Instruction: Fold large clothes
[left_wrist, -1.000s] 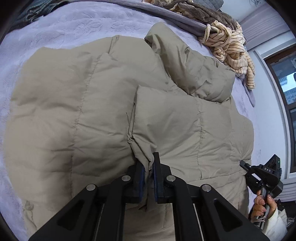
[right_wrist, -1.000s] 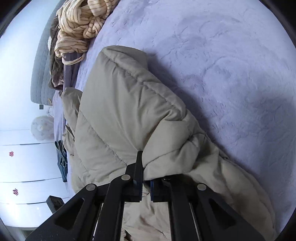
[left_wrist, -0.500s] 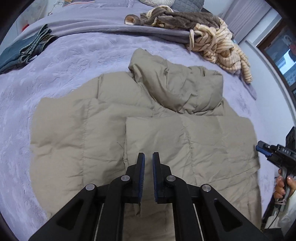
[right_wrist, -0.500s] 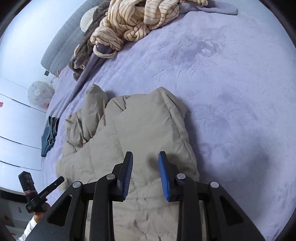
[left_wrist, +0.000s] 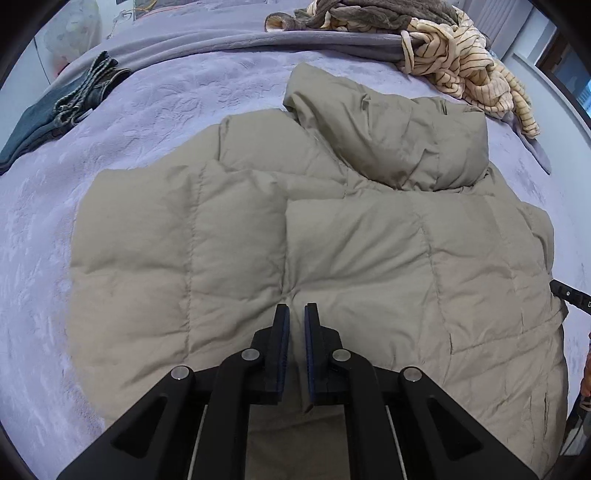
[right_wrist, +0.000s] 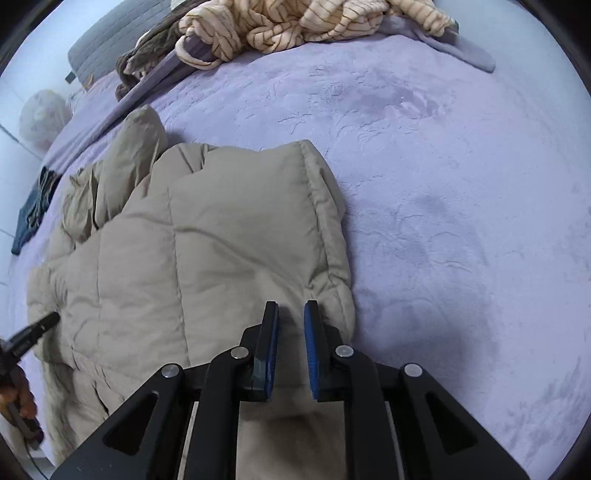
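Observation:
A large beige puffer jacket (left_wrist: 332, 240) lies on the lilac bed, hood toward the far side, with its right part folded over the middle. It also shows in the right wrist view (right_wrist: 207, 236). My left gripper (left_wrist: 297, 314) hovers above the jacket's middle, jaws slightly apart and holding nothing. My right gripper (right_wrist: 291, 310) is open and empty above the jacket's right edge. The right gripper's tip shows at the right edge of the left wrist view (left_wrist: 570, 295).
A pile of striped cream and brown clothes (left_wrist: 454, 51) lies at the far right of the bed. Folded jeans (left_wrist: 55, 110) lie at the far left. The lilac bedspread (right_wrist: 461, 221) extends to the right of the jacket.
Both grippers have let go of the jacket fabric and pulled back and up. The folded part now lies flat on the jacket.

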